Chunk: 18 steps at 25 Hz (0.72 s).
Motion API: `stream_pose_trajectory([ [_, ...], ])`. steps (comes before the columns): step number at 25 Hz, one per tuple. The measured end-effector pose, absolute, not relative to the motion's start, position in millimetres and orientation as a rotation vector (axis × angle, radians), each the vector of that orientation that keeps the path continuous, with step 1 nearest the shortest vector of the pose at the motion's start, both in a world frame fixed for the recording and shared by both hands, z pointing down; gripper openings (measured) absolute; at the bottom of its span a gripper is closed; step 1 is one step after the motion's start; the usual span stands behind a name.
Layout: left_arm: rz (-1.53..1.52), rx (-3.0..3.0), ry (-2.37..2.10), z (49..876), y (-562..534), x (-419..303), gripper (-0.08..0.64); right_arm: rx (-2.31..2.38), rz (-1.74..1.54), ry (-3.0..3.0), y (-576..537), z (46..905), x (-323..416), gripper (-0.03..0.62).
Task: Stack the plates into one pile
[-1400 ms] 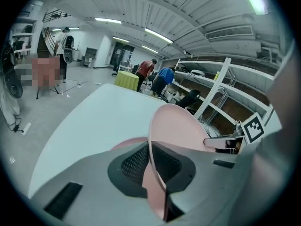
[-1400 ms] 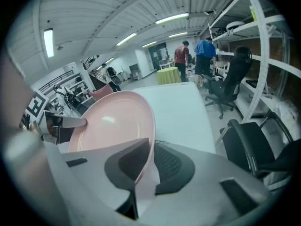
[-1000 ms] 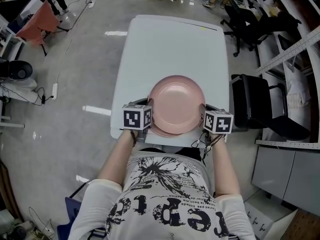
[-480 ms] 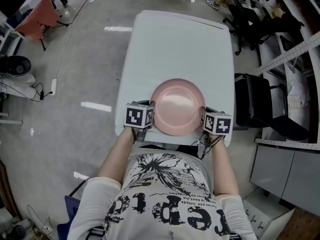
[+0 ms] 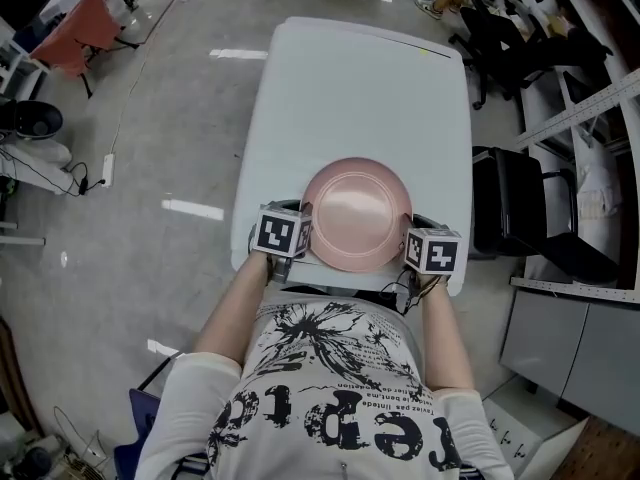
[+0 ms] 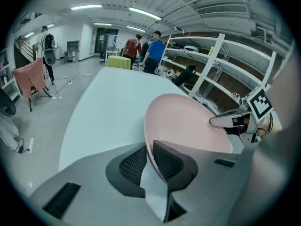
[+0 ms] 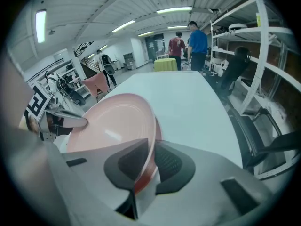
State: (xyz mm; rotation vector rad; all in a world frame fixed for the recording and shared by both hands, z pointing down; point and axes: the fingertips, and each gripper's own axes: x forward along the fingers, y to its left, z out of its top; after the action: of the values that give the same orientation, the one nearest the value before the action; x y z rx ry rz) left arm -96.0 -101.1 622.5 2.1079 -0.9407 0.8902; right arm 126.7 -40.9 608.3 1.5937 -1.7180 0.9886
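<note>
The left gripper (image 6: 150,146) has its jaws opening, and there's a gap between one pad and the rim of the pink plate (image 5: 357,213) that sits between them. The right gripper (image 7: 151,147) has its jaws opening too, but its pads look like they're pressing the opposite rim.

The plate lies face up at the near end of the white surface (image 5: 350,78), between the two grippers. It's round, so no long axis. The surface runs lengthwise away from the person.

Only one plate shows from above, and I can't count what's under it.

Around it there's grey floor (image 5: 150,118), one black chair (image 5: 520,208) on the right, shelving (image 6: 221,65), and a few people (image 7: 197,44) at the far end.
</note>
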Motion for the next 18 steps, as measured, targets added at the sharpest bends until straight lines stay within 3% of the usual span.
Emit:
stream_pose_trajectory([
  [12, 0.897, 2.135, -0.956, 623.1, -108.7, -92.3, 0.068, 1.596, 0.815, -1.603, -43.2, 610.7, 132.7, 0.071],
  [18, 0.949, 2.11, -0.938, 634.2, -94.0, -90.5, 0.117, 1.598, 0.685, -1.528, -39.3, 608.1, 141.6, 0.07],
])
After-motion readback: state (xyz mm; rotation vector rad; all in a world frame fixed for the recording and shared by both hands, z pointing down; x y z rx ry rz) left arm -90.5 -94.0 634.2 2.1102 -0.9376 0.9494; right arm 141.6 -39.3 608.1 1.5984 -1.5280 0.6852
